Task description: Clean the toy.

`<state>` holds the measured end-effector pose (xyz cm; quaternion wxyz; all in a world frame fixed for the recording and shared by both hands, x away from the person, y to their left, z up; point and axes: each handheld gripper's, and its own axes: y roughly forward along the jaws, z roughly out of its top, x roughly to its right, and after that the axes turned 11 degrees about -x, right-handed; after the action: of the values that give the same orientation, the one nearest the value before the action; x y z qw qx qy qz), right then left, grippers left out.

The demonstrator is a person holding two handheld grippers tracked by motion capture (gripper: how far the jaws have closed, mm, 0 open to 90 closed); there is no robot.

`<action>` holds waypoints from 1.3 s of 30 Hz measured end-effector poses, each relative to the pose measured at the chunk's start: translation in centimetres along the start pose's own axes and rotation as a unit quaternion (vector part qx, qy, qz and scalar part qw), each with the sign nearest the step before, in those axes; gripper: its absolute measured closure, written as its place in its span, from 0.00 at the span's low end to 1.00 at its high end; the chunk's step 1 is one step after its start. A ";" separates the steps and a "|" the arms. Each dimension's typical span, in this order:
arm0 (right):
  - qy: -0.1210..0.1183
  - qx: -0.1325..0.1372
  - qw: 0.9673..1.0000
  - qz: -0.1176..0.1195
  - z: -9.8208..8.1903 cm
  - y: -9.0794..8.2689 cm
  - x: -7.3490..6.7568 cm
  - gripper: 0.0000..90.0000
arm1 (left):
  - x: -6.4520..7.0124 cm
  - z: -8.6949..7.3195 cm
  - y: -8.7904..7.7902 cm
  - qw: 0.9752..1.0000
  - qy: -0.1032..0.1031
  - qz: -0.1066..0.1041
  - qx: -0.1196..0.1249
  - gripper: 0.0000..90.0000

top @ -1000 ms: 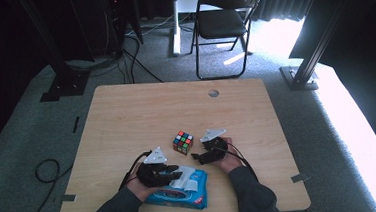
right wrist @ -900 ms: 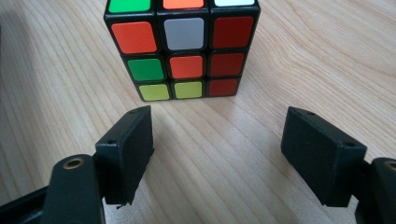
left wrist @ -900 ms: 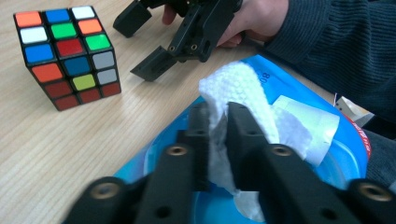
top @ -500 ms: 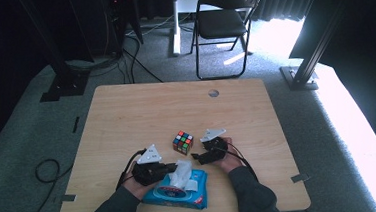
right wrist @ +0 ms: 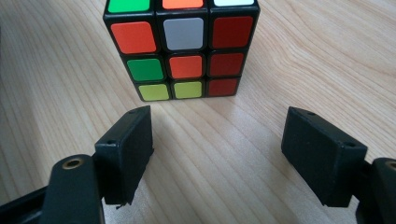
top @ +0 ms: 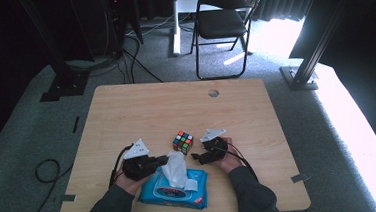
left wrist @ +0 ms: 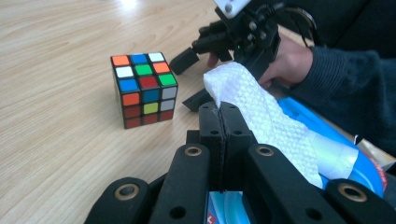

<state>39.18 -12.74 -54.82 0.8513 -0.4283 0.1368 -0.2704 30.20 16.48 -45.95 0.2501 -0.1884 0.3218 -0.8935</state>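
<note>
From the high view, the left gripper (top: 161, 161) pulls a wipe (top: 174, 168) from the blue pack (top: 182, 191). In the left gripper view, its jaws are clamped on the wipe (left wrist: 261, 112). In the right gripper view, the right gripper (right wrist: 217, 149) stands apart facing the cube (right wrist: 180, 46); closing on it looks likely next.

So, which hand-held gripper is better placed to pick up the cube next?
Right. The right hand-held gripper is open and empty, jaws aimed at the cube just ahead. The left hand-held gripper is shut on the wipe.
</note>
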 end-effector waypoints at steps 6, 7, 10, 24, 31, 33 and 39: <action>0.000 0.000 1.000 0.000 0.0 0.0 0.0 0.27 | -0.6 -0.1 -0.7 1.000 -0.013 0.005 0.012 1.00; 0.000 0.000 1.000 0.000 0.0 0.0 0.0 0.27 | -0.7 -0.1 -0.8 1.000 -0.016 0.006 0.014 1.00; 0.000 0.000 1.000 0.000 0.0 0.0 0.0 0.27 | -1.0 0.0 -1.1 1.000 -0.021 0.012 0.019 1.00; 0.000 0.000 1.000 0.000 0.0 0.0 0.0 0.27 | -2.6 -0.3 -2.5 0.998 -0.046 0.038 0.036 1.00; 0.000 0.000 1.000 0.000 0.0 0.0 0.0 0.27 | -3.2 -0.5 -3.0 0.996 -0.056 0.048 0.042 1.00; 0.000 0.000 1.000 0.000 0.0 0.0 0.0 0.27 | -3.5 -0.6 -3.2 0.996 -0.061 0.051 0.044 1.00; 0.000 0.000 1.000 0.000 0.0 0.0 0.0 0.27 | -4.5 -1.1 -3.6 0.994 -0.079 0.058 0.049 1.00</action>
<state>39.19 -12.74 -54.82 0.8512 -0.4284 0.1364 -0.2707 32.06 21.95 -45.12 0.3354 -0.2270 0.2672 -0.8744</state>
